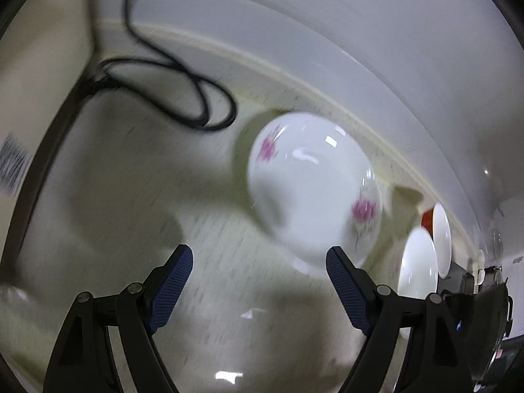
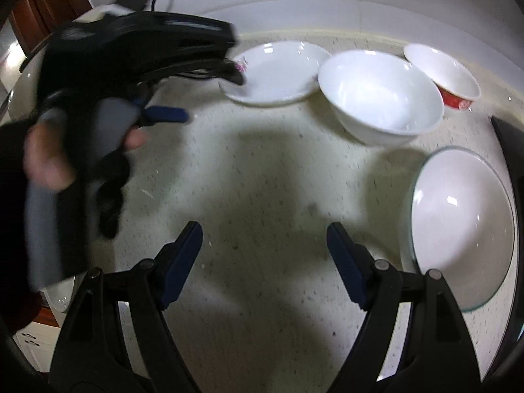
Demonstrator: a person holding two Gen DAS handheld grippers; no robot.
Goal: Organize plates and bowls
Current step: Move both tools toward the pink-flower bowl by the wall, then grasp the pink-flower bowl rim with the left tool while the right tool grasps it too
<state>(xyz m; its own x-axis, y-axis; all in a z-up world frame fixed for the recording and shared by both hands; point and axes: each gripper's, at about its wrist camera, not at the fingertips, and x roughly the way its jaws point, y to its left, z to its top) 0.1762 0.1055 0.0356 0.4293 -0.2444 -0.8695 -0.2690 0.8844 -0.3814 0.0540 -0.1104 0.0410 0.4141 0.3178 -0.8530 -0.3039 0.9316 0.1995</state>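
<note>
the shallow white plate with pink flower prints sits on the speckled pale surface, just ahead and right of the left hand-held gripper, which is released and empty. the right hand-held gripper, also released, is farther off.

From my right gripper, jaws wide and empty, the counter straight ahead lies bare toward twelve o'clock. At eleven my left hand and its tool fill the way. The back row blocks from twelve to one: plate, white bowl, red bowl. At three the glass plate sits close. A cable loops beyond the left gripper at eleven.
</note>
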